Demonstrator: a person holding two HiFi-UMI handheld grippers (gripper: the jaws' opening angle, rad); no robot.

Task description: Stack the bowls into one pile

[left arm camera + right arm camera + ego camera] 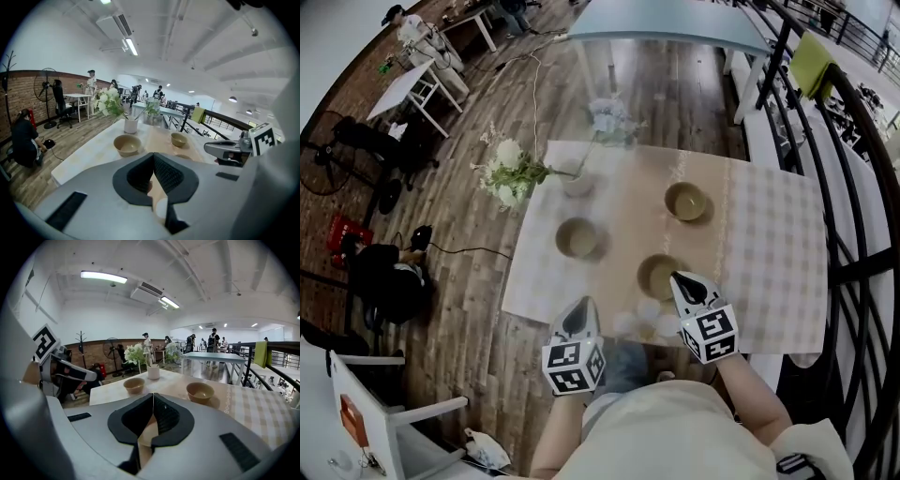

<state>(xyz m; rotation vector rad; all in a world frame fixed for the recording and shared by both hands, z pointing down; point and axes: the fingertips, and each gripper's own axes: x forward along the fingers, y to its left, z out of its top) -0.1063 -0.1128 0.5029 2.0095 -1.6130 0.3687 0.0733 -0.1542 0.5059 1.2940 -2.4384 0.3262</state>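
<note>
Bowls, three and all tan, stand singly on the table (769, 253); none rests in another.

Head view: we see the near bowl (659, 275) close to the table's front edge. The left bowl (578, 237) lies beyond it and to the left, and the far bowl (685, 202) stands further back; the three are well apart. A white vase (577, 180) of pale flowers stands just behind the left bowl. The left gripper (583, 306) hangs over the front edge, apart from every bowl. The right gripper (679, 278) has its tip over the right rim of the near bowl, and we cannot tell whether it touches. A few pale round shapes between the two grippers are too blurred to name.

Left gripper view: the jaws of the left gripper (153, 155) are closed together with nothing between them. Past them lie the left bowl (126, 144) and the far bowl (178, 139), with the vase (131, 125) behind the former. The right gripper (211, 149) enters from the right.

Right gripper view: the jaws of the right gripper (153, 396) likewise meet, holding nothing. Ahead we see the left bowl (134, 385), the far bowl (200, 392) and the vase (153, 371). The left gripper (89, 375) shows at the left margin.
</note>
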